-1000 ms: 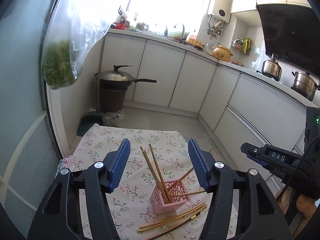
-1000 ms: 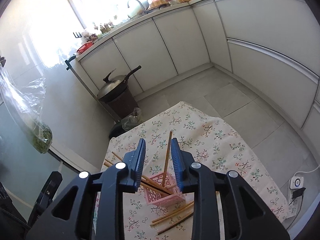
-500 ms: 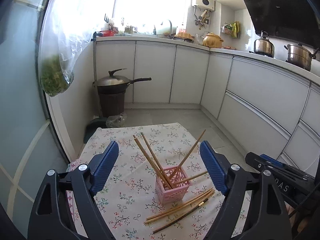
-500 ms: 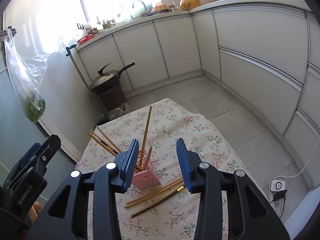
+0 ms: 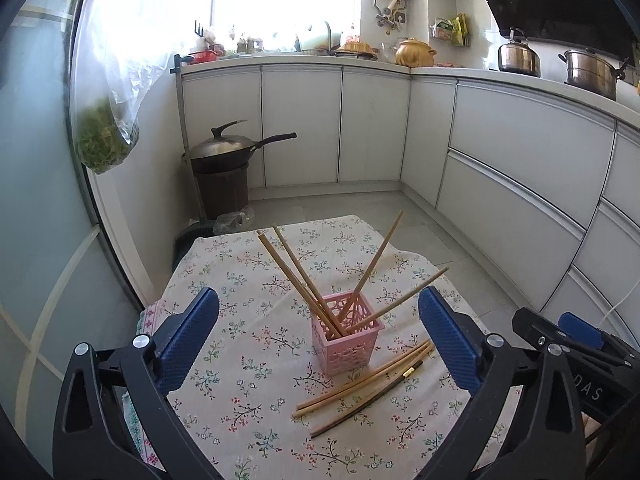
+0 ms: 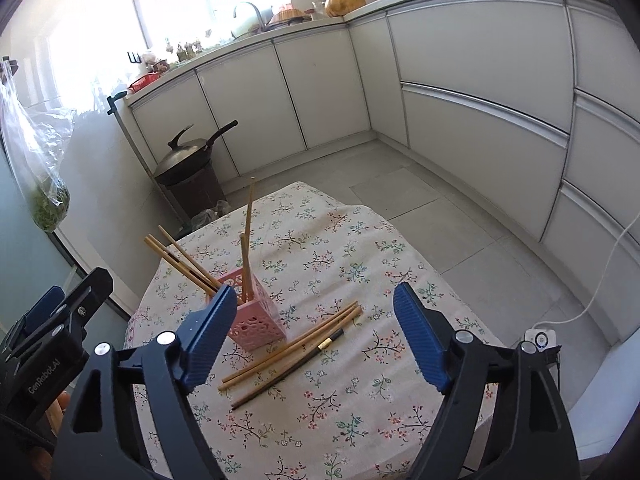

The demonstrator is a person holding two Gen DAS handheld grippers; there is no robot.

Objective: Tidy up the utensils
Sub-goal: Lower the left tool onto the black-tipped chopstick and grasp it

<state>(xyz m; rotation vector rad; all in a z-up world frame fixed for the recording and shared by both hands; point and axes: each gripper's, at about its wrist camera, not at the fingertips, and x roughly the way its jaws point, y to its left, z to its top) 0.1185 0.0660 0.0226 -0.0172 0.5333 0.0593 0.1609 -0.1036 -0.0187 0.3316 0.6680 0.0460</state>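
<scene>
Right gripper (image 6: 312, 332) now empty, jaws opening wide; a second ago closed near an upright chopstick. Left gripper (image 5: 318, 334) opening too, nothing between. Four chopsticks (image 5: 304, 276) standing in pink basket (image 5: 346, 342); three loose chopsticks (image 6: 292, 354) left on tablecloth (image 6: 360, 412).

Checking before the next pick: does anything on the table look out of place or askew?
Yes. Three chopsticks lie loose on the floral tablecloth beside the pink holder, one dark with a gold band. The four chopsticks in the holder splay at different angles. Nothing looks spilled or broken.
</scene>
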